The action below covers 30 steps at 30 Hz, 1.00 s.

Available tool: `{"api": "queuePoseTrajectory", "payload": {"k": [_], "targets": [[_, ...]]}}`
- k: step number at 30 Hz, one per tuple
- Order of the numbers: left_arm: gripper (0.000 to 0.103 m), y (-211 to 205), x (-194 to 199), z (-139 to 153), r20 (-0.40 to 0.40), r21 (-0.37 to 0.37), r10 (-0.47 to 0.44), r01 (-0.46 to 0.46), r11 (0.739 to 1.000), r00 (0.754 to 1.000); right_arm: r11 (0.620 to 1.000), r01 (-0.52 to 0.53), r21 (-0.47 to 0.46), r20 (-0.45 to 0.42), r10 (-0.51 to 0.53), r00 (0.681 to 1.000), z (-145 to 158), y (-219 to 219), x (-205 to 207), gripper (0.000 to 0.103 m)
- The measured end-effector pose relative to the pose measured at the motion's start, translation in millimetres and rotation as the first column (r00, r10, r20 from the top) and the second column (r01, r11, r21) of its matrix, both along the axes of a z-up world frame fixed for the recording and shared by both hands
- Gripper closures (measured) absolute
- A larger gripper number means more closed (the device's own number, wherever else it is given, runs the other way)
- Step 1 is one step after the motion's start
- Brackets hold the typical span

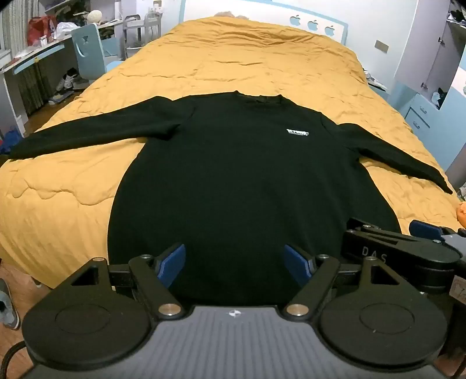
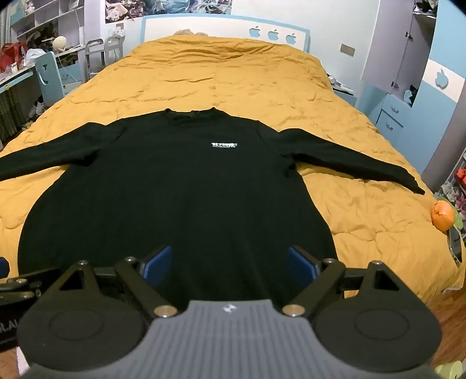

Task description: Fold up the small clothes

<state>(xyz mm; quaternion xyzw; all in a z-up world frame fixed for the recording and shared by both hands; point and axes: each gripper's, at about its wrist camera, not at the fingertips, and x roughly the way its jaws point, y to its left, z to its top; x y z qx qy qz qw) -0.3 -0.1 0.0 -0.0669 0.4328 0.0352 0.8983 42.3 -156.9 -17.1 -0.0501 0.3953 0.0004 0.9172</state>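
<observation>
Lying flat, black sweater (image 1: pixel 233 180) points its collar toward headboard (image 1: pixel 262 11).

Even indoor light, edges bowed, dark corners, foreground perhaps soft

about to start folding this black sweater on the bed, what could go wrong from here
1. The black sweater lies on a soft, wrinkled orange quilt; a pinch at the hem may catch the quilt too.
2. The left gripper and right gripper, both open, sit close together, so they could bump.
3. The long right sleeve reaches toward the bed edge and may drag or bunch.
</observation>
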Motion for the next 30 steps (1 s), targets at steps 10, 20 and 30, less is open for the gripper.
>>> {"api": "queuePoseTrajectory", "payload": {"k": [10,20,30], "targets": [[0.013,1.8,-0.3,-1.2,-0.01,-0.002,0.012,-0.012,1.0,1.0,1.0,0.0,-0.004,0.001,0.0,1.0,0.5,0.7,-0.4,0.021],[0.013,3.9,0.7,-2.3,-0.019,-0.014,0.019,-0.019,1.0,1.0,1.0,-0.003,-0.006,-0.001,0.003,1.0,0.2,0.3,0.0,0.021],[0.012,4.5,0.6,-4.1,-0.026,-0.017,0.019,-0.019,1.0,0.999,1.0,0.0,-0.009,0.001,0.0,1.0,2.3,4.7,0.6,0.021]]}}
